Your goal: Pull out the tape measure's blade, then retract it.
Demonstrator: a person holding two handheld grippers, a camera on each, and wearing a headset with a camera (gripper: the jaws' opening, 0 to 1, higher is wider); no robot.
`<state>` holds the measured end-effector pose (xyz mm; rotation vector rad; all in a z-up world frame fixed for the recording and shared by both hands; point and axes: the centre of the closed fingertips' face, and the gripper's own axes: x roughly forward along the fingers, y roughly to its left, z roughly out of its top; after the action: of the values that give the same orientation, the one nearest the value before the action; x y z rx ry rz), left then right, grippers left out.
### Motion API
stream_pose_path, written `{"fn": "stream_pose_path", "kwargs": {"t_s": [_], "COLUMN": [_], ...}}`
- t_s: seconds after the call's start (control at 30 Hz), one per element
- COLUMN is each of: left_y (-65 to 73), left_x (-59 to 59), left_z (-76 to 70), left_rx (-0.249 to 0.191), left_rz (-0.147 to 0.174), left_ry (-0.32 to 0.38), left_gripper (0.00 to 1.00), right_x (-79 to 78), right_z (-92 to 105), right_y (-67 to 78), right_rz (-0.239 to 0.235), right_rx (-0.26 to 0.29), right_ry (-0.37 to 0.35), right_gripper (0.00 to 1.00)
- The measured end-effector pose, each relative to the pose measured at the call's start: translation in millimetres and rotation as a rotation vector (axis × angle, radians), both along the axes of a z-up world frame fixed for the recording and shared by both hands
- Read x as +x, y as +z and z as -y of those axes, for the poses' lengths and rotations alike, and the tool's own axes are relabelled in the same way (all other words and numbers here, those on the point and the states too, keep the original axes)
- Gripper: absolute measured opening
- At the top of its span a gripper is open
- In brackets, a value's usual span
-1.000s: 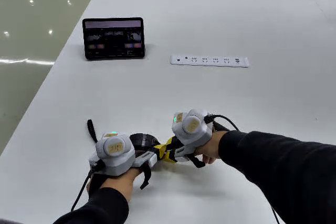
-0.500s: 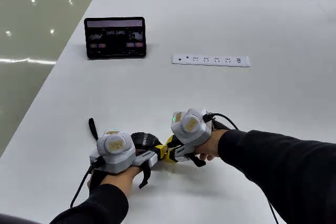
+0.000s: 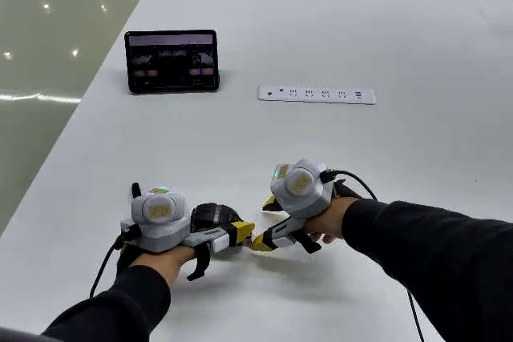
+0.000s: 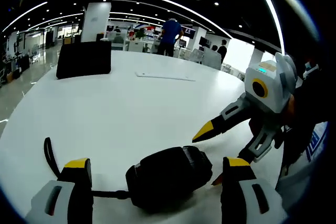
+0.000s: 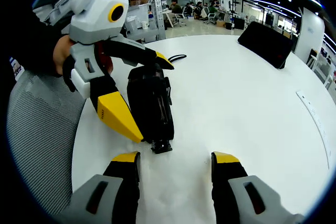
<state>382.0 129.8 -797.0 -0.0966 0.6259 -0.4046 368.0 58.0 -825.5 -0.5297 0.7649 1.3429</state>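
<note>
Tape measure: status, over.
Left gripper open, straddling tape measure on table. Right gripper open, short of its blade end. No blade drawn. Nothing between.

No legible text anywhere. Tablet (image 3: 172, 60) on table (image 3: 385, 158): screen shows coloured tiles, lettering too small to read. Power strip (image 3: 317, 94): white, print on it too faint to read.

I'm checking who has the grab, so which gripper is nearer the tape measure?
Left. The left gripper straddles the tape measure with open jaws; the right gripper sits just off its end, jaws open, not touching.
</note>
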Motion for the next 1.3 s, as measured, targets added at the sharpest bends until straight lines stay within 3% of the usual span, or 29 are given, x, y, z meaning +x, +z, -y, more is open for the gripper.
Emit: {"fn": "stream_pose_path", "kwargs": {"t_s": [0.07,0.13,0.17,0.27,0.3,0.43,0.57,0.73,0.9,0.97,1.07,1.3], "left_y": [5.1,2.8,3.3,11.2,14.8,19.9,22.2,28.9,40.4,42.6,43.1,41.8], "left_x": [-1.6,-7.6,-9.5,-12.5,-16.1,-20.9,-22.6,-24.6,-30.0,-33.3,-42.3,-55.5], "left_z": [4.3,7.9,9.4,14.0,17.7,14.8,1.0,-14.9,-26.2,-29.1,-32.6,-51.0], "left_rx": [-0.004,-0.014,-0.015,-0.029,-0.055,-0.045,-0.020,-0.018,-0.027,-0.011,-0.019,-0.004], "left_rz": [0.015,-0.028,-0.033,0.002,-0.002,0.015,0.017,0.025,0.044,0.053,0.034,0.040], "left_ry": [-0.044,-0.078,-0.096,-0.151,-0.173,-0.216,-0.215,-0.212,-0.214,-0.223,-0.228,-0.202], "left_gripper": [1.00,1.00,1.00,1.00,0.99,0.97,0.95,0.99,1.00,1.00,1.00,1.00], "right_x": [-0.3,-0.5,-0.6,-0.1,0.0,0.1,-0.9,-4.3,-9.3,-11.2,-16.3,-27.5], "right_z": [2.2,3.9,5.4,9.9,11.0,16.3,21.5,40.6,60.2,67.0,80.0,111.3], "right_y": [5.5,10.0,12.7,19.5,22.0,35.2,54.3,65.8,72.3,72.6,77.0,80.0], "right_rz": [0.000,0.002,0.007,0.020,0.021,0.029,0.040,0.062,0.083,0.090,0.099,0.140], "right_rx": [0.015,0.027,0.033,0.043,0.050,0.087,0.150,0.169,0.189,0.188,0.199,0.213], "right_ry": [-0.012,-0.018,-0.023,-0.031,-0.035,-0.063,-0.098,-0.126,-0.169,-0.181,-0.218,-0.281], "right_gripper": [0.53,0.55,0.57,0.61,0.63,0.69,0.74,0.81,0.93,0.98,1.00,1.00]}}
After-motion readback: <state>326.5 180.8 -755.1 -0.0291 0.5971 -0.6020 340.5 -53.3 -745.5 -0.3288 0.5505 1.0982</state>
